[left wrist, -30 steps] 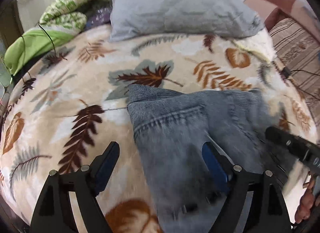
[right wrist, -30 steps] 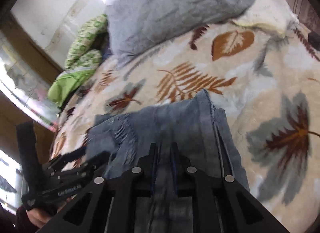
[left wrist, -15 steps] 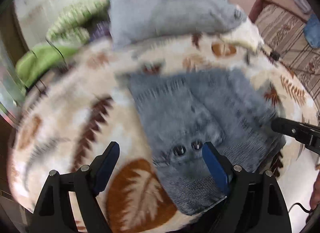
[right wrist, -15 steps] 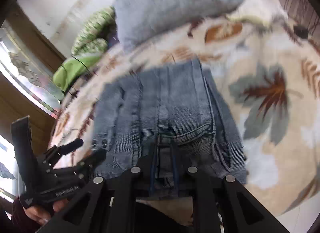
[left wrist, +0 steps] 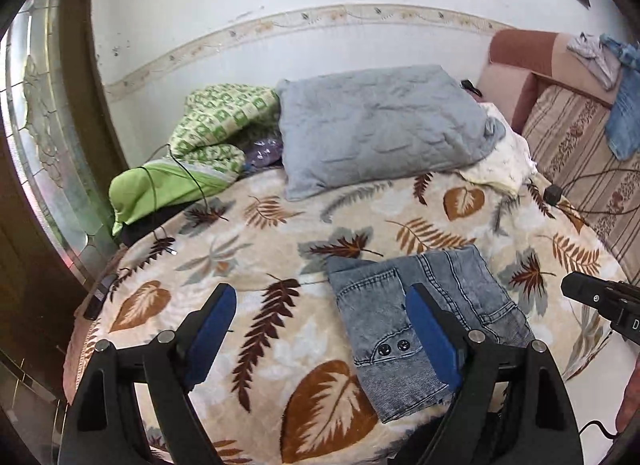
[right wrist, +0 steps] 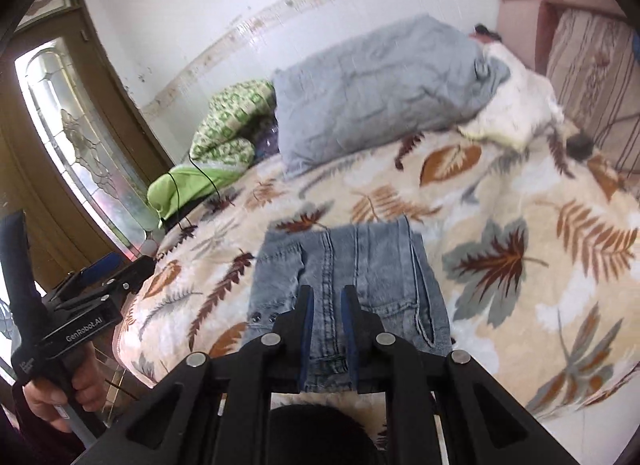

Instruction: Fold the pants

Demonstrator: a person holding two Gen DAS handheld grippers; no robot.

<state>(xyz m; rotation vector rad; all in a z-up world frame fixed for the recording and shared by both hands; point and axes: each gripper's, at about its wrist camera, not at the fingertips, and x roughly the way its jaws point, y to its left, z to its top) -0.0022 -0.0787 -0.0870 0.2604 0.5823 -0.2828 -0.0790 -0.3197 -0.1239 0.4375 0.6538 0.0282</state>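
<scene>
— Where are the pants (left wrist: 424, 321) now?

— They lie folded into a small blue packet on the bed (left wrist: 224, 249), on the blanket with leaves, near the front edge. From the left tool's view they are at about 5 o'clock from the middle of the bed. Two dark buttons show on the near part.

— And the left tool (left wrist: 320, 337)?

— Its blue fingers stand wide apart above the bed, with nothing between them. Its right finger only covers a part of the pants.

— The right tool (right wrist: 327, 329)?

— The fingers are almost together, with a narrow gap, and nothing is gripped; the pants are seen behind them. At 12 o'clock lies a grey pillow (left wrist: 380, 125), at 10 o'clock a green blanket (left wrist: 200, 145).
</scene>
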